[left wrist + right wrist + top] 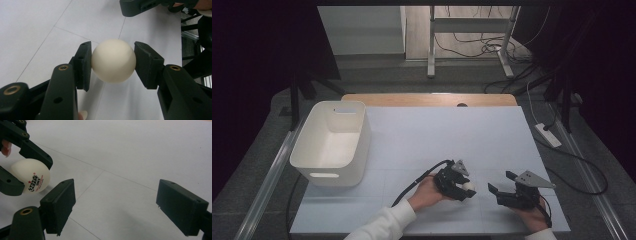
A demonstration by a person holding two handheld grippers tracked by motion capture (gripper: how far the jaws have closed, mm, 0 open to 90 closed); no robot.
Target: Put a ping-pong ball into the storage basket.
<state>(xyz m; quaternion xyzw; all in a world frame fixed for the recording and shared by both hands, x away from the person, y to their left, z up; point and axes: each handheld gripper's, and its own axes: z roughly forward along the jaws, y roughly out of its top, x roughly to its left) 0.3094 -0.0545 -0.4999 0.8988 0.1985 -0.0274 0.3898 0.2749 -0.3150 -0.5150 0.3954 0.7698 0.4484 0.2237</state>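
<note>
Ping-pong ball [113,60] is pinched squarely between the jaws of the left hand-held gripper [113,62], low over the white counter [437,135]. Just beside it, the right hand-held gripper [501,182] is held spread wide, nothing between its jaws.

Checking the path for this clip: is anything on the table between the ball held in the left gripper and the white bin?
Nothing visible. The left gripper holds the ball, and the table between it and the white bin is bare.
</note>
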